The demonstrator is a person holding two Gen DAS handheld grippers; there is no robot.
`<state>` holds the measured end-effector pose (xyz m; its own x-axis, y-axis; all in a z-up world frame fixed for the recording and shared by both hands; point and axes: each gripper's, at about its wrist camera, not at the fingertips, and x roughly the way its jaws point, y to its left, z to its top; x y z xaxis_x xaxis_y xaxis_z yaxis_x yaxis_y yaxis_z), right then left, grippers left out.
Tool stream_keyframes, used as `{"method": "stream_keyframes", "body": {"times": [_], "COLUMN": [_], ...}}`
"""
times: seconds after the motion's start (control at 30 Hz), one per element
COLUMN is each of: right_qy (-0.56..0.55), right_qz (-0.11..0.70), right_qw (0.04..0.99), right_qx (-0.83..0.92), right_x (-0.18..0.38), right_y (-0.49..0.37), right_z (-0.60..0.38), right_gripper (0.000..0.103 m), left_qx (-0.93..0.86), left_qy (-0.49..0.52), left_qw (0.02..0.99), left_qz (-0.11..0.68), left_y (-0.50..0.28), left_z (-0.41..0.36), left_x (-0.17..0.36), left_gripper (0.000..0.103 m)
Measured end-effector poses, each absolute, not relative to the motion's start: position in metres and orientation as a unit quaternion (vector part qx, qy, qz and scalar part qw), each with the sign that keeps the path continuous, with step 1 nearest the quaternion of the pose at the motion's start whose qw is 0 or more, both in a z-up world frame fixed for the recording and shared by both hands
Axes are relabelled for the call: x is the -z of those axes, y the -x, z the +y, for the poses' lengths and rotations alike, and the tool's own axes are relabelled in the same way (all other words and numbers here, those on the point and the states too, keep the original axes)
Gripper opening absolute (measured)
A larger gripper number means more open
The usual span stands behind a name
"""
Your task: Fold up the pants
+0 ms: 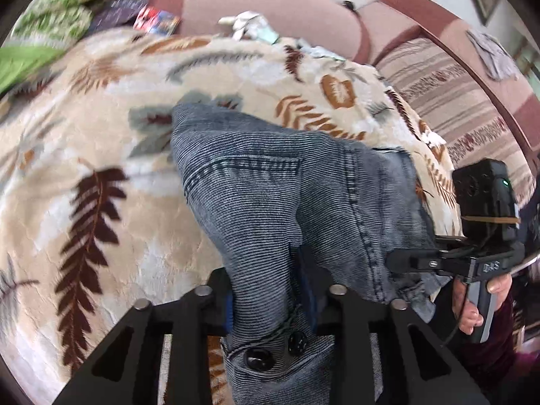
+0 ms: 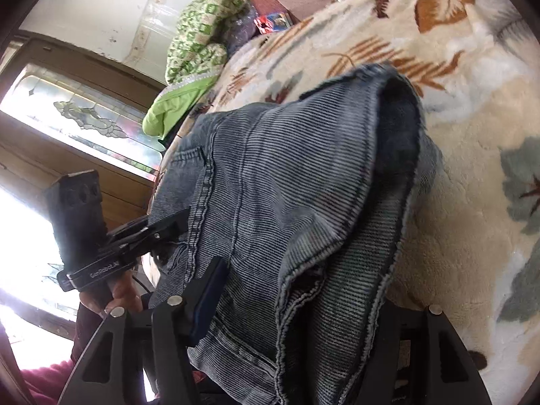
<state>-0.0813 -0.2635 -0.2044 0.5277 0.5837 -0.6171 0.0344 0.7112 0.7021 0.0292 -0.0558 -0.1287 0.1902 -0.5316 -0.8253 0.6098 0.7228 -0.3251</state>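
The pants (image 1: pixel 270 182) are grey-blue corduroy and hang lifted above a leaf-patterned blanket (image 1: pixel 84 155). My left gripper (image 1: pixel 270 303) is shut on the waistband end, where two dark buttons (image 1: pixel 260 359) show. My right gripper (image 1: pixel 401 263) shows at the right of the left wrist view, clamped on the pants' edge. In the right wrist view the pants (image 2: pixel 287 185) drape over my right gripper (image 2: pixel 297 303), which is shut on the fabric; one blue pad shows, the other is hidden. My left gripper (image 2: pixel 179 226) grips the pants' far seam there.
The blanket (image 2: pixel 455 118) covers a bed or sofa with a pink-brown backrest (image 1: pixel 287 6). A green patterned quilt (image 2: pixel 202 33), a small colourful packet (image 1: pixel 157 22) and white cloth (image 1: pixel 243 22) lie at the far edge. A striped cushion (image 1: pixel 455 101) sits right. A window (image 2: pixel 84 118) is left.
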Motion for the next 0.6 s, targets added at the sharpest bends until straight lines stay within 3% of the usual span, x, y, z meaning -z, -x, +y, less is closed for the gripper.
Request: {"method": "stream_keyframes", "body": {"times": [0.07,0.13,0.27,0.6], "right_qy": [-0.336,-0.337,-0.346,-0.356], "right_qz": [0.455,0.458,0.461,0.465], "right_qw": [0.807,0.806,0.799,0.793], "right_qx": [-0.169,-0.168,-0.168,-0.168], "right_x": [0.203,0.204,0.208,0.211], "right_y": [0.080,0.079,0.079,0.081], "right_z": [-0.262,-0.262,-0.266,-0.271], "right_gripper": [0.064,0.064,0.064,0.064], "left_qx": [0.362,0.358,0.356,0.361], "left_qy": [-0.012,0.005,0.017,-0.011], "left_qw": [0.767,0.761,0.752,0.771], "left_qz": [0.530,0.541,0.554,0.525], "left_y": [-0.035,-0.037,-0.040,-0.035], "left_z": [-0.049,-0.046,-0.050,-0.060], "left_x": [0.138,0.143,0.147,0.133], "left_gripper": [0.050,0.069,0.073,0.034]}}
